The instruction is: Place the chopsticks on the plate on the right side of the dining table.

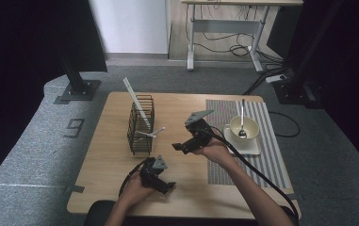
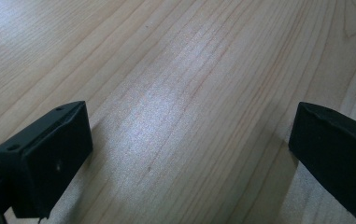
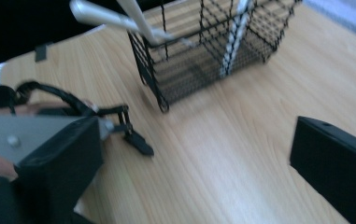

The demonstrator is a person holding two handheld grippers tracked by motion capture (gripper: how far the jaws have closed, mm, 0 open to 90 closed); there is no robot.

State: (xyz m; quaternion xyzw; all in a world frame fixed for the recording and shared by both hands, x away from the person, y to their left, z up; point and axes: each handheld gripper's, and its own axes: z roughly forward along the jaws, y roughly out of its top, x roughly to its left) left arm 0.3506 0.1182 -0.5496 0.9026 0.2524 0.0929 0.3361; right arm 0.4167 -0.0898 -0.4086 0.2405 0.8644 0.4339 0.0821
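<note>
Grippers both spread-jawed, empty: left gripper [image 1: 166, 185] low over pale wooden table [image 1: 116, 174], right gripper [image 1: 181, 146] near black wire basket [image 1: 141, 126] holding white utensils [image 1: 136, 100], possibly plastic.

Wire basket [image 1: 141, 126] (white utensils inside) beside striped placemat [image 1: 266, 141].

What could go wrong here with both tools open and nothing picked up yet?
The right tool hangs open beside the wire basket; a careless swing could catch the white utensils leaning out of it and tip the basket. Its cable trails past the bowl holding a spoon, and could snag it.
</note>
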